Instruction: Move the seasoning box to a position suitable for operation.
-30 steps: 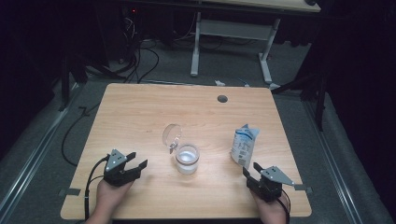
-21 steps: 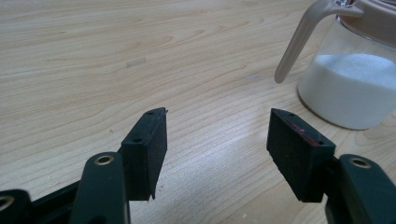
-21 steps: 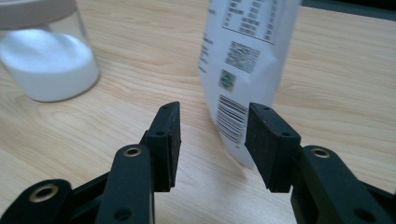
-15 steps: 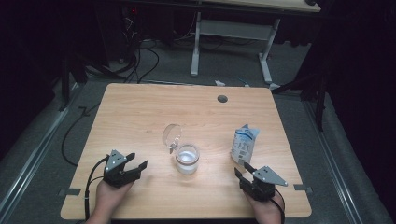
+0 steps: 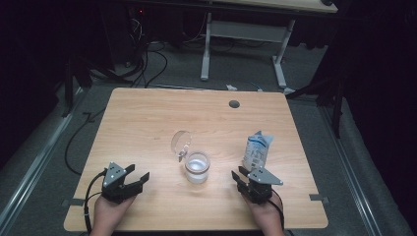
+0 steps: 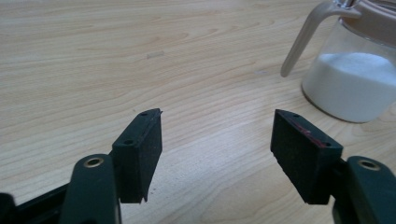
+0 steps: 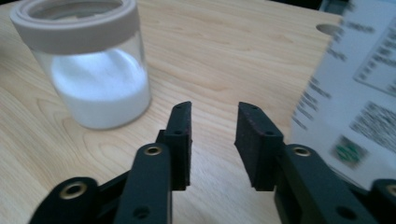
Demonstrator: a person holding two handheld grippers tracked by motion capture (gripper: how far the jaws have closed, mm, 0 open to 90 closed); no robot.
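Observation:
A glass jar (image 5: 197,167) half full of white powder stands at the table's middle, its hinged lid (image 5: 181,142) flipped up. A white and blue packet (image 5: 256,150) stands upright to its right. My left gripper (image 5: 137,174) rests near the front left, open, jaws just widened, nothing between them. In the left gripper view (image 6: 217,135) the jar (image 6: 353,79) is ahead on the right. My right gripper (image 5: 241,178) sits just in front of the packet. Its jaws (image 7: 212,126) have just been closing, a narrow empty gap still between them. They point between jar (image 7: 93,70) and packet (image 7: 355,93).
The wooden table (image 5: 147,123) has a round cable hole (image 5: 234,104) near its far edge. Beyond it stand the white legs of another desk (image 5: 205,49), with cables on the dark floor. Bare wood lies to the left of the jar.
My right gripper has slid left from the table's right front corner toward the jar, and its jaws have narrowed. The left hand has stayed put.

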